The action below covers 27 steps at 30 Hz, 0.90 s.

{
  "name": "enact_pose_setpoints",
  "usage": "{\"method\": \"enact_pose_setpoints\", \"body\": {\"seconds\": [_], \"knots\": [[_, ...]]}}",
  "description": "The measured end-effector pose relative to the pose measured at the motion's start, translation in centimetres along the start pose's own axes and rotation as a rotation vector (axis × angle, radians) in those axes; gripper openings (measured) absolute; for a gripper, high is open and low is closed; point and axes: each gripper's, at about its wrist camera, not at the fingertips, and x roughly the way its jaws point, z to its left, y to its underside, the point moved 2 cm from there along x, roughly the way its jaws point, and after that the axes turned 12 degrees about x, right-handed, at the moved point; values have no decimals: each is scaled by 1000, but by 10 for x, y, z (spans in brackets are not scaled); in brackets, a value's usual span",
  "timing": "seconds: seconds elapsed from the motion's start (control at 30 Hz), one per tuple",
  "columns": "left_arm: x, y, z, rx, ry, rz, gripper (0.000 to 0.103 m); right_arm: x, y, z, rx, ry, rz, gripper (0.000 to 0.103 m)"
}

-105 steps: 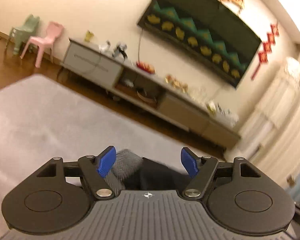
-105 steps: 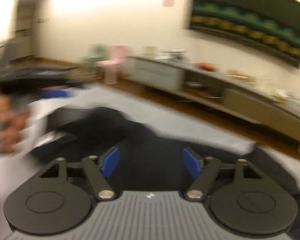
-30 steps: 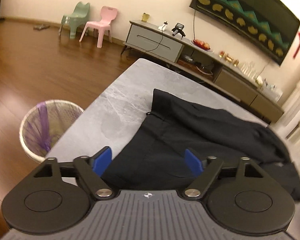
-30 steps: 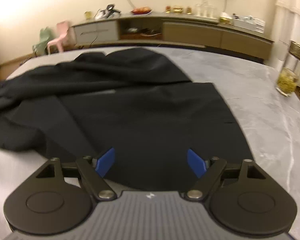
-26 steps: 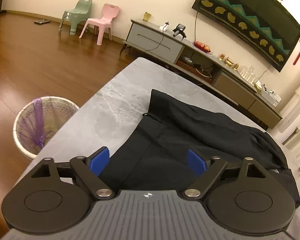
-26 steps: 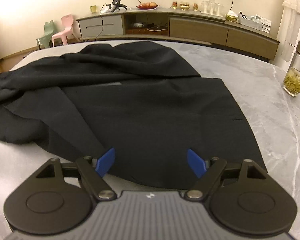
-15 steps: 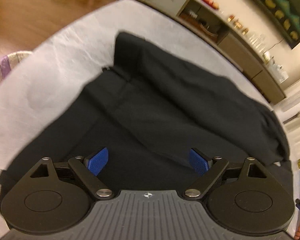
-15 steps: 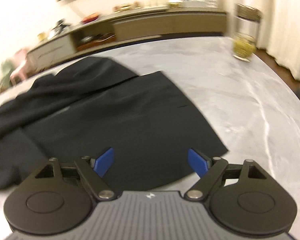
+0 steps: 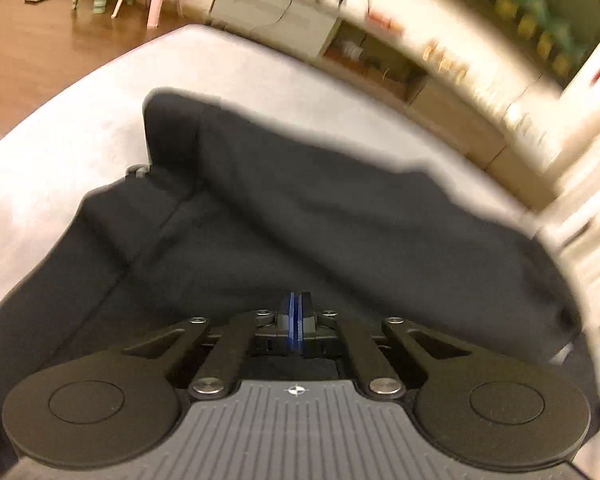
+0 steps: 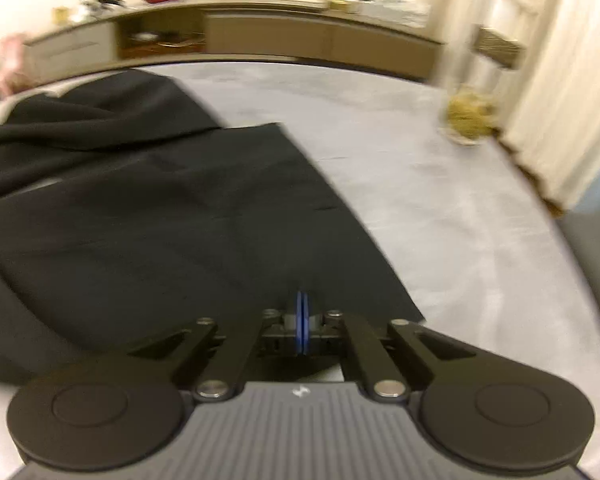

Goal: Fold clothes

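- Left wrist view: the left gripper (image 9: pixel 296 322) is sitting with its blue pads pressed together low over the black fabric garment (image 9: pixel 300 216), which is lying spread across the grey marble table (image 9: pixel 60 152) toward its left edge; whether cloth is pinched, I cannot tell.
- Right wrist view: the right gripper (image 10: pixel 302 328) is likewise fully closed at the garment's near right corner (image 10: pixel 400 304), a catch unconfirmed.
- Judgement: both hands should be lifting evenly, keeping the hem taut.
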Motion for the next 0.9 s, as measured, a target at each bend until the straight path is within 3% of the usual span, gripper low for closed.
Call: {"method": "enact_pose_setpoints", "body": {"seconds": [0.1, 0.17, 0.27, 0.33, 0.37, 0.43, 0.5, 0.6, 0.7, 0.83, 0.87, 0.9], "knots": [[-40, -17, 2, -22, 37, -129, 0, 3, 0, -26, 9, 169, -21, 1], [-68, -23, 12, -53, 59, -166, 0, -8, -1, -38, 40, 224, -57, 5], [-92, -21, 34, -67, 19, -141, 7, -59, -3, -15, 80, 89, -200, 25], [-83, -11, 46, -80, -16, -67, 21, -97, 1, 33, -3, -73, -274, 55], [-77, -5, 52, -87, -35, -29, 34, -116, 6, 62, -62, -164, -301, 59], [-64, 7, 60, -132, -21, 23, 44, -153, 25, 134, -232, -371, -296, 71], [-50, 17, 61, -197, 14, 53, 45, -181, 48, 209, -401, -541, -272, 77], [-36, 21, 50, -249, 45, 59, 46, -209, 83, 322, -628, -723, -280, 77], [-31, 19, 45, -258, 75, 25, 55, -218, 109, 417, -799, -802, -296, 77], [-39, 30, 55, -327, 119, -12, 55, -201, 129, 513, -987, -835, -249, 77], [-40, 29, 61, -354, 142, -9, 55, -192, 135, 528, -1029, -832, -217, 76], [-39, 27, 64, -368, 160, -9, 55, -183, 139, 541, -1067, -829, -176, 65]]}}
